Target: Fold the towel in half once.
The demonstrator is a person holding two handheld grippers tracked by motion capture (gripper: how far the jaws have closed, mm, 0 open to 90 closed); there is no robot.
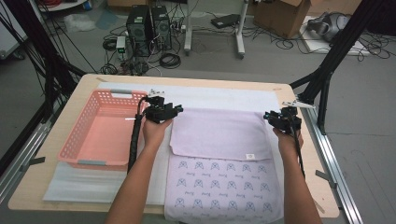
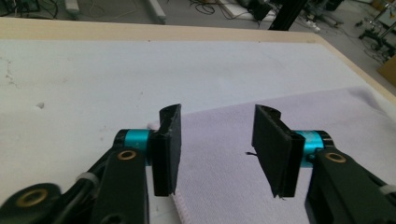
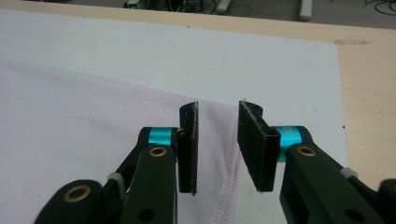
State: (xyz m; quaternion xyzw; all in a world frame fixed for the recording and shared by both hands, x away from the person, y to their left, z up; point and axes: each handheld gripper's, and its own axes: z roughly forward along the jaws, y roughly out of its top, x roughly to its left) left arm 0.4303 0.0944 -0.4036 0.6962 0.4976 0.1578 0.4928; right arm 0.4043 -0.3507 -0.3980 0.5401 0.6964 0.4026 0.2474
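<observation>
Both tools stand apart, left tool (image 1: 164, 112) and right tool (image 1: 281, 118) over the folded towel's (image 1: 219, 133) far corners on the table (image 1: 70, 184); a careless lift could snag the fold.

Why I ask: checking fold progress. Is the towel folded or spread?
Folded: the towel has its plain upper layer lying over the patterned lower part.

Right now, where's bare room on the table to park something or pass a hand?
Free: the white mat strip between the folded towel and the table's far edge, and the mat in front of the pink basket. The basket itself is empty. Crowded: the towel's far corners, where the left gripper and right gripper hover open.
</observation>
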